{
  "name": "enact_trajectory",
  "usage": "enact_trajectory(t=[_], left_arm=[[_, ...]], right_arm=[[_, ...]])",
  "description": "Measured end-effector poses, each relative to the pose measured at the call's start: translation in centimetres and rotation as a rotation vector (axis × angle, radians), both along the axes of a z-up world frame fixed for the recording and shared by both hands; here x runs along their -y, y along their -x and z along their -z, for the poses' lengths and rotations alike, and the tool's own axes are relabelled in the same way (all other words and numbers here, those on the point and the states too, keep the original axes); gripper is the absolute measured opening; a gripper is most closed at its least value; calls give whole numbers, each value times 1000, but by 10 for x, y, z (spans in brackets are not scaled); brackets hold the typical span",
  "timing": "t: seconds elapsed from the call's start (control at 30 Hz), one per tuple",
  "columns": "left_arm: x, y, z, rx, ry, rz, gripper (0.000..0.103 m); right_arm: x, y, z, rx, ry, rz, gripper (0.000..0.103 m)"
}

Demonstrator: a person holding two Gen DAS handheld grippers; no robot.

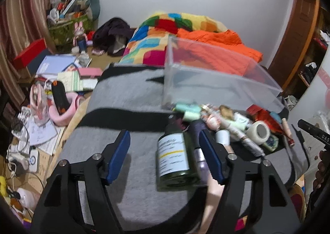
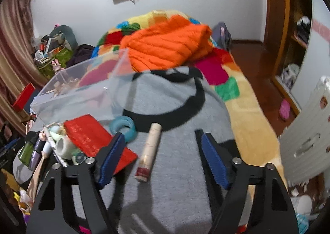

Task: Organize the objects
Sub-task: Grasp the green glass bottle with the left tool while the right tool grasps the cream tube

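Left gripper point(image 1: 165, 157) spread around a green bottle point(image 1: 175, 157) lying on the grey blanket point(image 1: 123, 99); right gripper point(image 2: 163, 159) spread around a tube point(image 2: 149, 149). Either round item could roll aside as the jaws close.

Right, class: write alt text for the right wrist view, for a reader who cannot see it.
An open gripper hovers over a grey blanket, with a cream tube lying between its blue pads. To the left lie a red packet, a blue tape ring and a clear plastic box.
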State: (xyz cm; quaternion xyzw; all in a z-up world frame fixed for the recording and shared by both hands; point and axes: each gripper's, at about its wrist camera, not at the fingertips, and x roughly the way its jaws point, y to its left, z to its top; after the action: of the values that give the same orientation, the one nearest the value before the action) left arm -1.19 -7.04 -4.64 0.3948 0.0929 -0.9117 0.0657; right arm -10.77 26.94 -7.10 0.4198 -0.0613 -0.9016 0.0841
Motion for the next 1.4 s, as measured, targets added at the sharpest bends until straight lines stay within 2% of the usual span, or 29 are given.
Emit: enact_trajectory(t=[0.1, 0.2, 0.3, 0.4, 0.43, 0.53, 0.57, 0.77, 1.0, 1.17, 1.4], left_arm=[[4, 0, 10, 24, -19, -7, 66], [4, 2, 17, 35, -4, -18, 64], [7, 6, 22, 43, -13, -20, 54], [11, 13, 24, 38, -11, -25, 45], [11, 14, 24, 34, -12, -21, 41], [10, 16, 22, 12, -1, -26, 41], [10, 15, 20, 5, 0, -27, 41], [8, 4, 0, -33, 6, -17, 41], [2, 4, -35, -102, 7, 12, 41], [-4, 17, -59, -154, -18, 49, 41], [-17, 45, -86, -194, 12, 106, 41]], right_arm=[[2, 10, 13, 40, 8, -6, 61], [11, 15, 21, 65, 3, -22, 55], [20, 18, 30, 81, -25, -39, 48], [27, 15, 30, 57, -80, -35, 42], [28, 14, 30, 50, -90, -34, 34], [27, 13, 29, 48, -95, -33, 15], [26, 13, 29, 49, -91, -30, 14], [19, 7, 16, 18, -67, -21, 14], [22, 2, -17, -63, -37, -53, 14], [34, 10, -42, -122, -23, -94, 14], [61, 26, -65, -191, -33, -153, 14]])
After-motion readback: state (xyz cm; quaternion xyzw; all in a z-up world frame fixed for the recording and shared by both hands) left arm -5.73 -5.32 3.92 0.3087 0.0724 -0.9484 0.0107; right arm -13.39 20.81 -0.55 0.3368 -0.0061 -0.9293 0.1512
